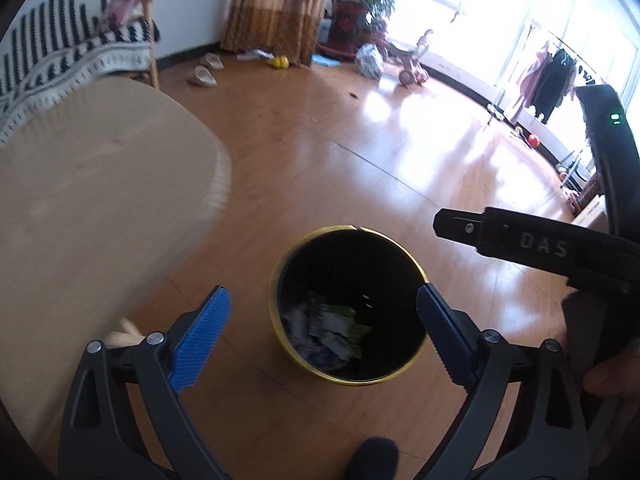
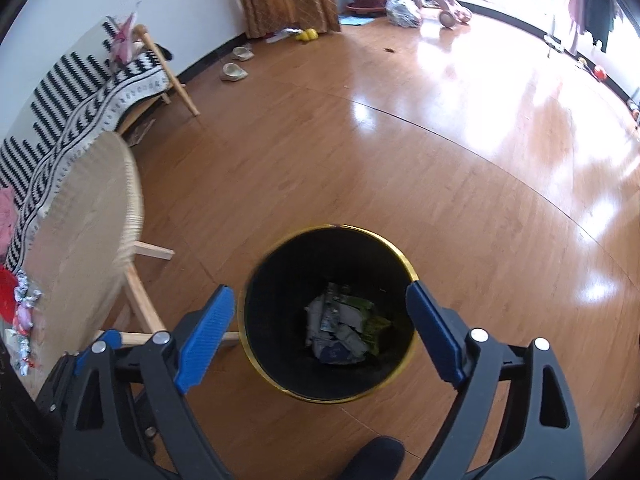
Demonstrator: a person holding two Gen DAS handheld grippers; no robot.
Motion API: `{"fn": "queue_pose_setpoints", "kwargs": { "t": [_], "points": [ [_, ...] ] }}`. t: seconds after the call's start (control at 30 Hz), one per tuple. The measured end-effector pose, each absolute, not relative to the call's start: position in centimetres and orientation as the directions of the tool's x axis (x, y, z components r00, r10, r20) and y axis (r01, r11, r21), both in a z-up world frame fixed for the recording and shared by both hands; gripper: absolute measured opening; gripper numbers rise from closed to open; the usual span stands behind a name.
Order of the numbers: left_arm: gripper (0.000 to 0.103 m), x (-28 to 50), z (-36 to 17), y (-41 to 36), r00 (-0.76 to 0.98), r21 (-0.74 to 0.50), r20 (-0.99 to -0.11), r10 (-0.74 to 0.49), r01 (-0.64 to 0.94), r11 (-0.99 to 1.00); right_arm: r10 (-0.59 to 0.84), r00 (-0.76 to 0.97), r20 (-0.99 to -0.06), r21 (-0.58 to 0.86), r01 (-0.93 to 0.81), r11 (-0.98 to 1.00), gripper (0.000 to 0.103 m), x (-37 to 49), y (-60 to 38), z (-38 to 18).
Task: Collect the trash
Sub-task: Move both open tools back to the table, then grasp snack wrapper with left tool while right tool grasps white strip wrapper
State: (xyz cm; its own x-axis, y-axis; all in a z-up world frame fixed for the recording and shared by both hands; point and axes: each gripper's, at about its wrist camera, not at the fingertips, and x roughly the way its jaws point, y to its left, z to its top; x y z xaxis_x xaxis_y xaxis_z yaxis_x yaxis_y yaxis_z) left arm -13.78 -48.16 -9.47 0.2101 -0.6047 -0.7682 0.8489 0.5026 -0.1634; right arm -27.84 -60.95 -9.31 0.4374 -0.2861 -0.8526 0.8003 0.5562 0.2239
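A glossy wooden floor fills the room. Both tongs, left gripper and right gripper, hang released and empty above one gold-rimmed black bin holding crumpled wrappers, beside the round desk.

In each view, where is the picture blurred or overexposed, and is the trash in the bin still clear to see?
Left wrist view: the windows are blown out white, glare streaks the floor, and the table edge is smeared. Right wrist view: glare patches on the floor, the table rim is blurred; the trash inside the bin stays readable, though dim.
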Motion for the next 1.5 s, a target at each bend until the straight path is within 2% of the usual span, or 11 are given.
{"fn": "queue_pose_setpoints", "kwargs": {
  "t": [0.3,0.67,0.87,1.13,1.2,1.27,1.3,1.33,1.37,1.4,1.5],
  "points": [
    [0.092,-4.5,-4.8,-34.7,0.42,-0.1,-0.742,-0.522,0.701,0.706,-0.214,0.511,-0.832,0.218,0.657,0.722,0.087,-16.4,-51.7,-6.8],
    [0.092,7.7,-2.8,-10.3,0.625,-0.086,-0.736,-0.259,0.294,0.952,-0.059,0.571,-0.819,0.203,0.384,0.901,0.087,-1.6,-35.4,-5.6],
    [0.092,13.8,-4.2,2.0,0.651,-0.086,-0.757,-0.05,-0.024,0.996,-0.03,0.577,-0.816,0.153,0.266,0.952,0.087,2.9,-28.8,-6.2],
    [0.092,20.3,-7.6,7.9,0.583,-0.092,-0.812,0.033,-0.183,0.979,-0.023,0.557,-0.83,0.128,0.231,0.964,0.087,6.6,-26.8,-7.9],
    [0.078,21.7,-8.4,8.8,0.57,-0.102,-0.821,0.033,-0.204,0.974,-0.029,0.552,-0.834,0.122,0.235,0.964,0.087,7.0,-27.3,-8.3],
    [0.07,22.5,-8.8,9.3,0.568,-0.098,-0.822,0.04,-0.21,0.973,-0.038,0.544,-0.838,0.115,0.244,0.963,0.087,7.7,-27.8,-8.9],
    [0.058,22.8,-8.8,9.3,0.574,-0.08,-0.817,0.056,-0.209,0.975,-0.041,0.538,-0.842,0.11,0.245,0.963,0.087,8.2,-28.1,-9.2],
    [0.054,22.8,-8.9,9.2,0.576,-0.064,-0.815,0.068,-0.206,0.976,-0.044,0.534,-0.844,0.104,0.244,0.964,0.087,8.4,-28.3,-9.5],
    [0.032,23.1,-8.9,9.0,0.578,-0.047,-0.812,0.078,-0.199,0.979,-0.049,0.531,-0.846,0.095,0.241,0.966,0.087,8.9,-28.5,-9.7],
    [0.017,23.1,-8.9,8.8,0.579,-0.026,-0.81,0.093,-0.194,0.981,-0.054,0.528,-0.848,0.084,0.234,0.969,0.087,9.5,-28.5,-10.0],
    [0.01,22.8,-8.7,8.7,0.58,-0.024,-0.81,0.087,-0.181,0.983,-0.09,0.528,-0.844,0.027,0.209,0.977,0.088,11.3,-28.2,-10.6]
  ]
}}
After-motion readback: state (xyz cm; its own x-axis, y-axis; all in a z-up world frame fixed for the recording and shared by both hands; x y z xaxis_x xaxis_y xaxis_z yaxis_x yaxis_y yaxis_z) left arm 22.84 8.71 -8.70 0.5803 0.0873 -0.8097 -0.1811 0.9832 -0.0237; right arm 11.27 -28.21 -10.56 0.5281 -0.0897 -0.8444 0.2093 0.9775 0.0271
